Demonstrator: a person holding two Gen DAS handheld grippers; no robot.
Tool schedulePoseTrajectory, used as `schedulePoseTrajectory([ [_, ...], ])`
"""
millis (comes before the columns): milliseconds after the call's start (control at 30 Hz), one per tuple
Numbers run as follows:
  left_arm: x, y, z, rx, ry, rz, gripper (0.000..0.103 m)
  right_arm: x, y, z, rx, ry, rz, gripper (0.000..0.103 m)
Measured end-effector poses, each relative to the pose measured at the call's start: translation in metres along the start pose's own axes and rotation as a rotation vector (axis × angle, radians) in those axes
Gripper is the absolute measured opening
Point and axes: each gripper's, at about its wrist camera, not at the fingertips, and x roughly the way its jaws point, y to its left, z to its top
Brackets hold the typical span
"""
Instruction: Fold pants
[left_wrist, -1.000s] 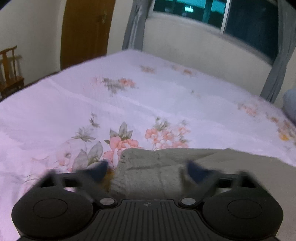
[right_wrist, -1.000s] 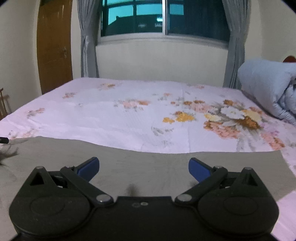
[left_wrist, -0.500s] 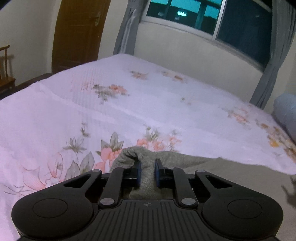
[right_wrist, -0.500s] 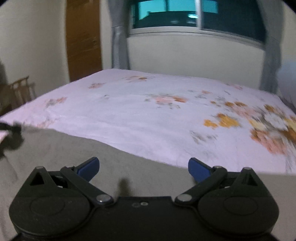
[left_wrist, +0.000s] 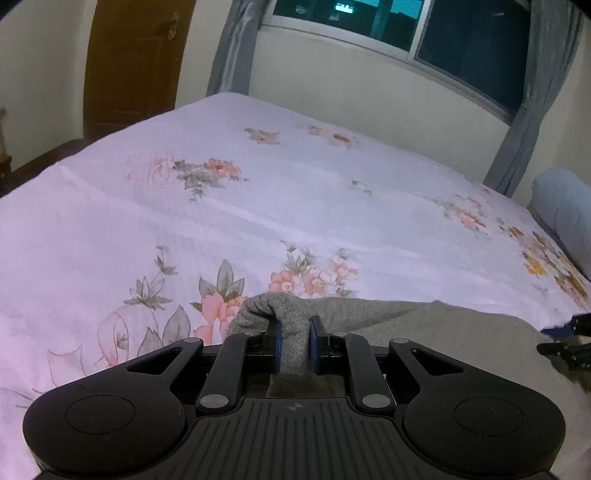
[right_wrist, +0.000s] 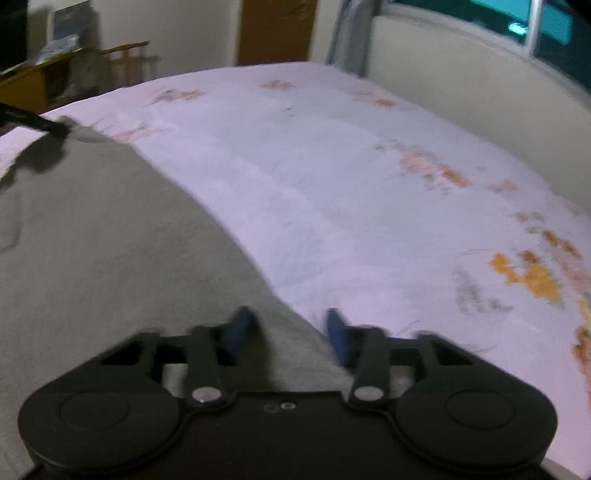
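The left gripper (left_wrist: 294, 345) is held low over the bed (left_wrist: 295, 206) and looks along it toward the window (left_wrist: 424, 33) at about 1 o'clock. Its two blue fingers (left_wrist: 277, 343) are pressed on a raised fold of the grey pants (left_wrist: 424, 332), and the pinched cloth stands up as a small hump just in front of the pads. From this hump the pants go away toward 3 o'clock, lying flat on the floral sheet. At the 3 o'clock edge of the left wrist view the dark tip of the right gripper (left_wrist: 565, 343) shows, low on the far part of the same cloth.

The right gripper (right_wrist: 288, 332) is also low, and its view is tilted and blurred. Its fingers (right_wrist: 238, 328) stand apart with a gap between them, and the long edge of the pants (right_wrist: 110, 240) runs through this gap: one finger is over the grey cloth, the other over the pink sheet of the bed (right_wrist: 369, 184). Nothing is gripped between them here. The pants fill the area from 6 to 10 o'clock of this view, and at 10 o'clock the left gripper (right_wrist: 40, 123) appears as a dark bar at the far corner of the cloth.

A brown door (left_wrist: 133, 62) stands at 11 o'clock in the left wrist view, and a rolled blue blanket (left_wrist: 565, 210) lies at the 3 o'clock edge
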Motion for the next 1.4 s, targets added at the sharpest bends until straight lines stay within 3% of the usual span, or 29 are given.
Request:
schedulePoseTrajectory([
  [33,0.000,-0.001,0.000,0.001,-0.001,0.002,0.014,0.000,0.004,0.001,-0.021,0.013,-0.008,0.002],
  [67,-0.002,-0.002,0.000,0.000,-0.004,0.002,0.014,-0.002,0.008,0.003,-0.042,0.025,-0.025,0.000],
  [233,-0.016,-0.001,0.002,-0.009,-0.032,-0.020,0.014,-0.035,0.021,0.008,-0.052,-0.035,-0.072,0.000],
  [467,-0.081,0.007,-0.003,-0.026,-0.131,-0.137,0.014,-0.140,0.062,-0.002,-0.096,-0.124,-0.121,0.000],
  [600,-0.142,0.014,-0.027,-0.021,-0.195,-0.231,0.015,-0.209,0.115,-0.031,-0.150,-0.131,-0.142,0.000],
  [733,-0.193,0.024,-0.070,0.012,-0.193,-0.256,0.015,-0.249,0.173,-0.075,-0.163,-0.111,-0.145,0.000],
  [833,-0.216,0.039,-0.110,-0.018,-0.172,-0.162,0.037,-0.254,0.216,-0.111,-0.165,-0.104,-0.165,0.003],
  [867,-0.223,0.049,-0.124,-0.070,-0.154,-0.107,0.056,-0.252,0.232,-0.126,-0.171,-0.101,-0.201,0.013],
  [900,-0.232,0.060,-0.139,-0.123,-0.146,-0.067,0.071,-0.251,0.241,-0.137,-0.152,-0.098,-0.230,0.019],
  [967,-0.253,0.078,-0.160,-0.224,-0.155,-0.001,0.071,-0.259,0.254,-0.156,-0.060,-0.123,-0.292,0.027],
  [1067,-0.276,0.086,-0.183,-0.338,-0.131,-0.032,0.071,-0.279,0.250,-0.173,0.182,-0.177,-0.307,0.027],
  [1133,-0.281,0.079,-0.188,-0.353,-0.117,-0.066,0.063,-0.288,0.239,-0.184,0.366,-0.212,-0.288,0.027],
  [1167,-0.281,0.074,-0.189,-0.365,-0.105,-0.089,0.053,-0.288,0.230,-0.188,0.451,-0.223,-0.265,0.027],
  [1233,-0.277,0.060,-0.191,-0.385,-0.073,-0.107,0.049,-0.287,0.218,-0.195,0.584,-0.236,-0.238,0.028],
  [1400,-0.253,0.031,-0.187,-0.363,0.020,-0.099,0.047,-0.284,0.220,-0.205,0.652,-0.260,-0.212,0.029],
])
